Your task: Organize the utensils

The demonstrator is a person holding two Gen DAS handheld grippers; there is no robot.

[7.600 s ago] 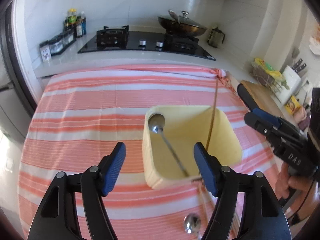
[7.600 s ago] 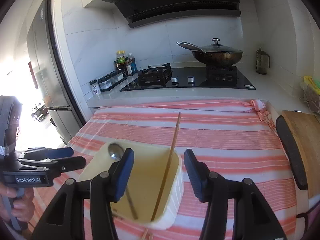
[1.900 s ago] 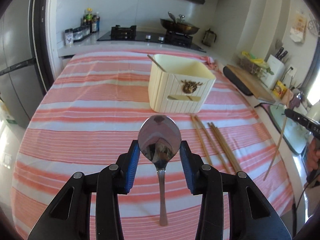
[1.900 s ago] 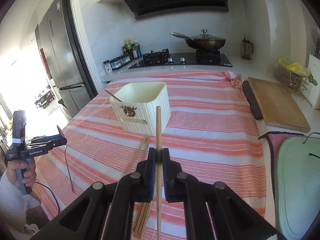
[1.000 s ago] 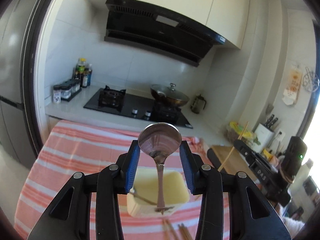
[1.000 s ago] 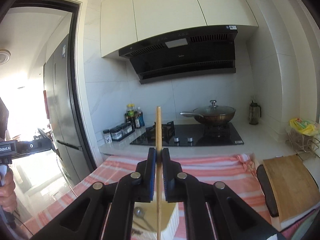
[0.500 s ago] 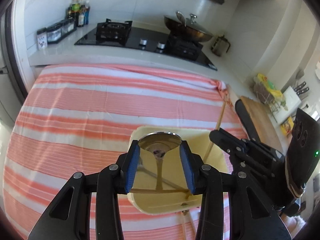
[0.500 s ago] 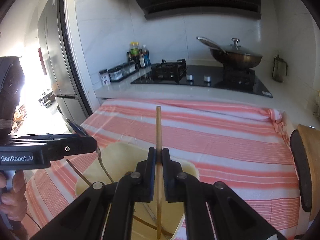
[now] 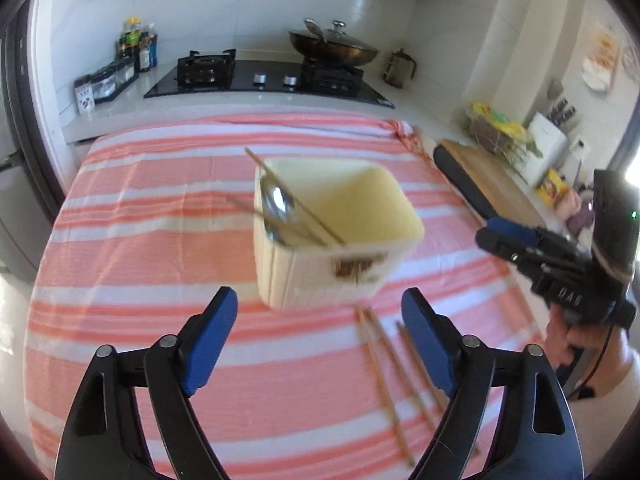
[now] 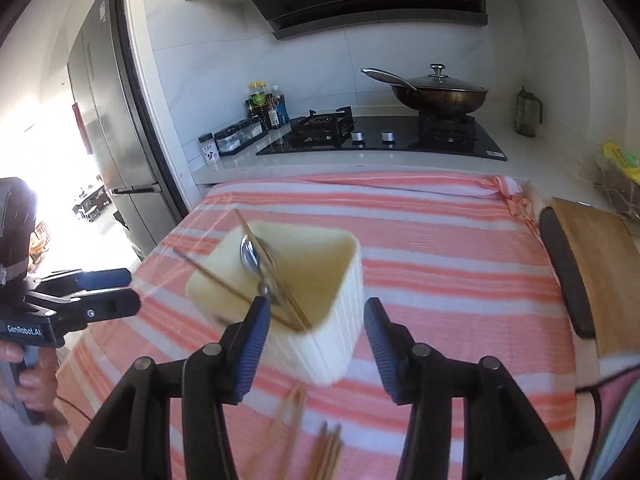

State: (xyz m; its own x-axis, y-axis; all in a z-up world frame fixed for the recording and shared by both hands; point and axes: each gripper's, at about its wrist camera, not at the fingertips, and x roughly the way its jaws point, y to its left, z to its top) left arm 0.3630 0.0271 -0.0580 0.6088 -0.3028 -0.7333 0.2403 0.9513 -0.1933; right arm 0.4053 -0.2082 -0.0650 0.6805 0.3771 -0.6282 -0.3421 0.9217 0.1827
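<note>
The striped tablecloth is carrying the cream utensil holder. Both the left gripper and right gripper are standing with fingers apart, gripping nothing. Spoons and chopsticks are leaning inside the holder; loose chopsticks are lying on the cloth near it.

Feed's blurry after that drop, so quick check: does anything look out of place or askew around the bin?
Nothing spilled or damaged. The spoons and chopsticks lean askew against the left wall of the bin, one chopstick poking past the rim. Several loose chopsticks lie unsorted on the cloth in front. Both hand-held grippers are open and empty.
</note>
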